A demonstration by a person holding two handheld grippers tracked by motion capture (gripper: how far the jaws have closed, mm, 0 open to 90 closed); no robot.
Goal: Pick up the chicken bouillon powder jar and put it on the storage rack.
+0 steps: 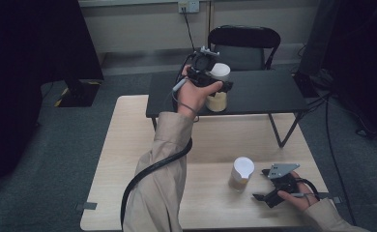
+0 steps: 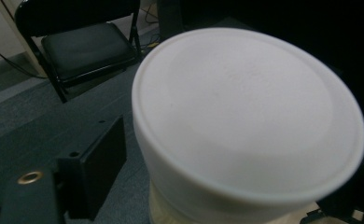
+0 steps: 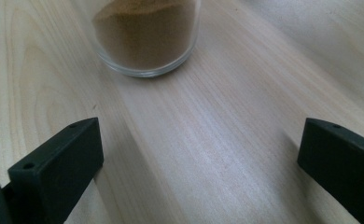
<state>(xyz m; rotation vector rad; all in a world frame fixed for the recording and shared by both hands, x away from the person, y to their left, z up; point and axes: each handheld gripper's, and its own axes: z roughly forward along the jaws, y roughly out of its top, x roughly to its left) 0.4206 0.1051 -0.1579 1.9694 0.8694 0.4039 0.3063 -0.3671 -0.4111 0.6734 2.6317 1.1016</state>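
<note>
Left claw [image 1: 214,82] is gripping a white-lidded jar [image 1: 218,92] upright over the dark bench [image 1: 264,92]. Right claw [image 1: 266,186] is resting released on the light bench [image 1: 128,145], the second jar [image 1: 241,174] standing just beside it, straight ahead of its jaws.

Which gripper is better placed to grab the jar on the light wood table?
Right. The right gripper sits open just beside the brown-powder jar on the wood table, jaws facing it. The left gripper is far off at the white-lidded jar on the black table.
</note>
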